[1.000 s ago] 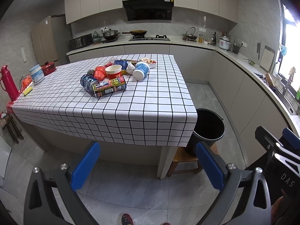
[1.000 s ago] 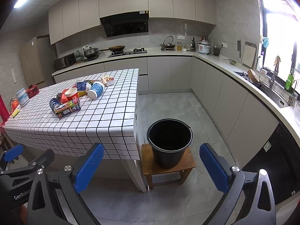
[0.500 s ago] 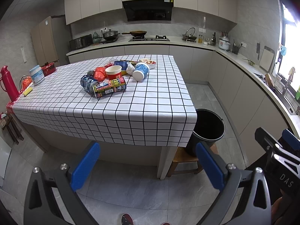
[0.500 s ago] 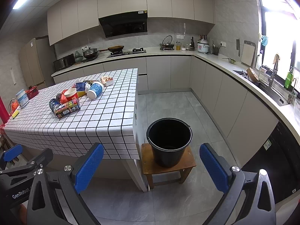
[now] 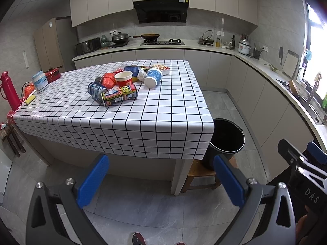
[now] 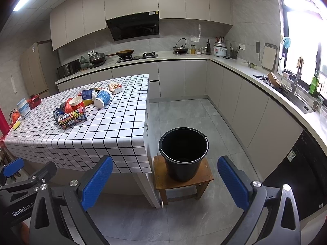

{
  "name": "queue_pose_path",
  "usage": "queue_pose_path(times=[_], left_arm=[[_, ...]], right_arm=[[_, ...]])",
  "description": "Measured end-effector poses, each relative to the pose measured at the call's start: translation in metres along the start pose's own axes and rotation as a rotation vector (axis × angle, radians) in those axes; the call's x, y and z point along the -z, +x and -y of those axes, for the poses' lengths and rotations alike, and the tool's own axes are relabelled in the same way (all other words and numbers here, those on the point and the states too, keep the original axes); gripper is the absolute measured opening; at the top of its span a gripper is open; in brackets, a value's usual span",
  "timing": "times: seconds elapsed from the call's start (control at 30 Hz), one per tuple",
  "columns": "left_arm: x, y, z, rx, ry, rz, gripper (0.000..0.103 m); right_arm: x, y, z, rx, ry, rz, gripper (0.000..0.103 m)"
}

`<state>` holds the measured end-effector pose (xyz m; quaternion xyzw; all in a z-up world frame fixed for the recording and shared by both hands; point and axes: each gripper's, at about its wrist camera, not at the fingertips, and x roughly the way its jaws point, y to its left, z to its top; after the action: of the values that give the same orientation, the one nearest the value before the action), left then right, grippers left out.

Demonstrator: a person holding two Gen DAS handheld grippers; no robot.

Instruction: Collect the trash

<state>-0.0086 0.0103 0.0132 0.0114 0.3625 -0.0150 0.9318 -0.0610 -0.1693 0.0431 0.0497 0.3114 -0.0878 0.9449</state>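
A pile of trash lies on the checked tablecloth (image 5: 143, 122): a printed can (image 5: 119, 95) on its side, a blue can (image 5: 96, 89), a red paper cup (image 5: 123, 78), a tipped blue cup (image 5: 153, 77), red wrappers (image 5: 108, 79). The pile also shows in the right wrist view (image 6: 81, 106). A black bucket (image 6: 184, 153) stands on a small wooden stool (image 6: 181, 181) beside the table; it also shows in the left wrist view (image 5: 226, 138). My left gripper (image 5: 161, 177) is open and empty, well short of the table. My right gripper (image 6: 165, 177) is open and empty, in front of the bucket.
A red thermos (image 5: 9, 91), a white tub (image 5: 39, 81) and a red pot (image 5: 53, 74) stand at the table's left end. Counters (image 6: 265, 81) with a stove, pans and sink run along the back and right walls. Grey tiled floor lies between table and cabinets.
Both grippers have crept slightly toward the table and bucket. Both stay open and empty.
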Motion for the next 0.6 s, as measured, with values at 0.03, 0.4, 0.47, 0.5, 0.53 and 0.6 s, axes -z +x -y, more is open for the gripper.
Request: queue_pose_path(times=[0.03,0.4,0.47,0.5,0.53,0.6], left_arm=[[0.0000,-0.0001,0.0000,0.001,0.000,0.000,0.103],[0.0001,0.0003,0.0005,0.002,-0.001,0.000,0.103],[0.0001,0.0002,0.0008,0.001,0.000,0.001,0.103],[-0.0001,0.0005,0.0011,0.001,0.001,0.002,0.103],[-0.0004,0.0008,0.0016,0.002,0.002,0.002,0.103],[-0.0002,0.0009,0.0022,0.003,0.005,0.002,0.103]], right_arm=[[0.0000,0.0001,-0.0001,0.000,0.000,0.000,0.103],[0.0004,0.0003,0.0014,0.000,0.001,-0.002,0.103],[0.0005,0.0005,0.0018,-0.002,0.003,-0.003,0.103],[0.0001,0.0009,0.0023,0.000,0.003,-0.004,0.103],[0.0003,0.0007,0.0023,0.001,0.002,-0.003,0.103],[0.0003,0.0016,0.0021,0.001,0.003,-0.004,0.103]])
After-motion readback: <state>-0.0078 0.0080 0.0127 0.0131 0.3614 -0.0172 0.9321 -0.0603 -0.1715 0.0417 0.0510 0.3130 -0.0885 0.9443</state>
